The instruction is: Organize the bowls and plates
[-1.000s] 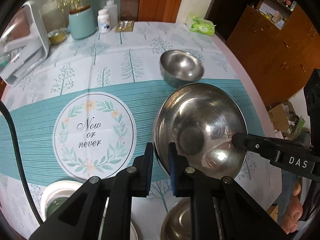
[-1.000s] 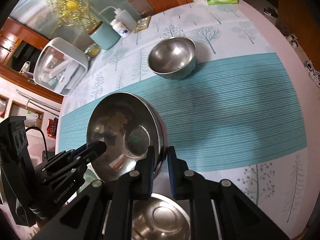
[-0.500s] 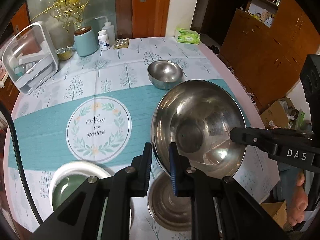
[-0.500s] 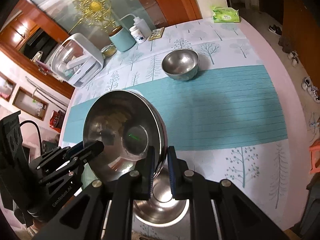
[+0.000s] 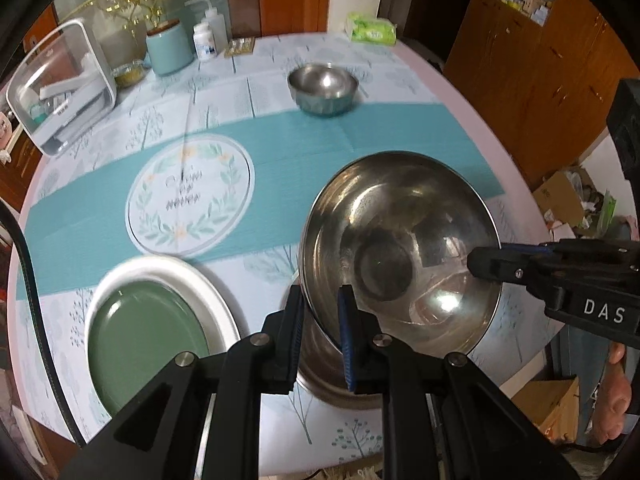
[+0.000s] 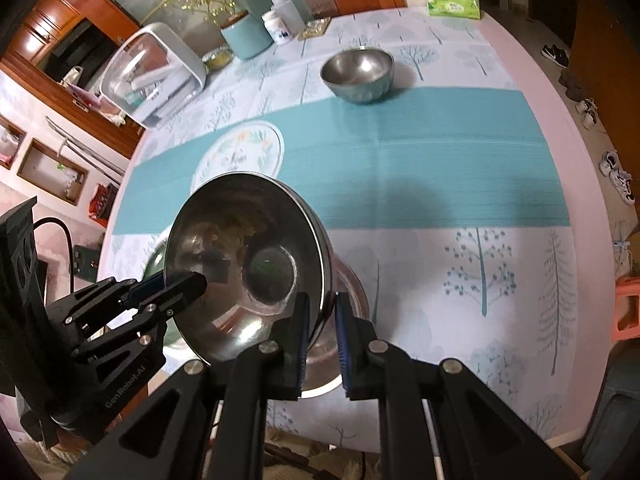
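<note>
Left wrist view: left gripper [image 5: 319, 334] and right gripper [image 5: 486, 266] pinch large steel bowl [image 5: 400, 252] rim at 7 and 3 o'clock, airborne. Risk: thin slick rim slips, bowl drops onto steel bowl beneath [image 5: 340, 384].

Soft indoor light, motion blur on tablecloth [image 5: 280, 152], fisheye-warped dark corners

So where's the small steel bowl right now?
The small steel bowl sits alone on the far side of the table, at the far edge of the teal stripe, beyond the large steel bowl. A green tissue pack lies behind it.
</note>
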`<action>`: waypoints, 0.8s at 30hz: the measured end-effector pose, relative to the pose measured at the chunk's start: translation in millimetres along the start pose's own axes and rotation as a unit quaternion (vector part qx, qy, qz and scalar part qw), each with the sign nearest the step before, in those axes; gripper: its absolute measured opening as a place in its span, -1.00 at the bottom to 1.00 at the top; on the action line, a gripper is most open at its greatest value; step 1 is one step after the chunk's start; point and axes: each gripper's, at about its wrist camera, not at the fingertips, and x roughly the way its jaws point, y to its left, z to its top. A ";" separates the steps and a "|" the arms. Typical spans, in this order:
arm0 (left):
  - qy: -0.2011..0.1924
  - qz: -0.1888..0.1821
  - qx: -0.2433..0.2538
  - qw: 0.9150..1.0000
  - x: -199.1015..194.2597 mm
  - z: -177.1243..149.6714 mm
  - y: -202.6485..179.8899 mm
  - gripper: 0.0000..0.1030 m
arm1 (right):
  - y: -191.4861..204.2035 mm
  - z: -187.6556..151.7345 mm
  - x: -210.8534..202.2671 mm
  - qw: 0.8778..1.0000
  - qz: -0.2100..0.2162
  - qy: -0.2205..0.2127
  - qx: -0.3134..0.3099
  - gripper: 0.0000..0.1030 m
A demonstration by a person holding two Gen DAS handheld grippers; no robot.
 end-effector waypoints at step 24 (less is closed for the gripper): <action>0.094 -0.015 -0.009 0.995 58.4 -18.7 2.0 -0.60 | -10.8 -17.5 58.0 0.996 -0.037 0.081 0.013 -0.75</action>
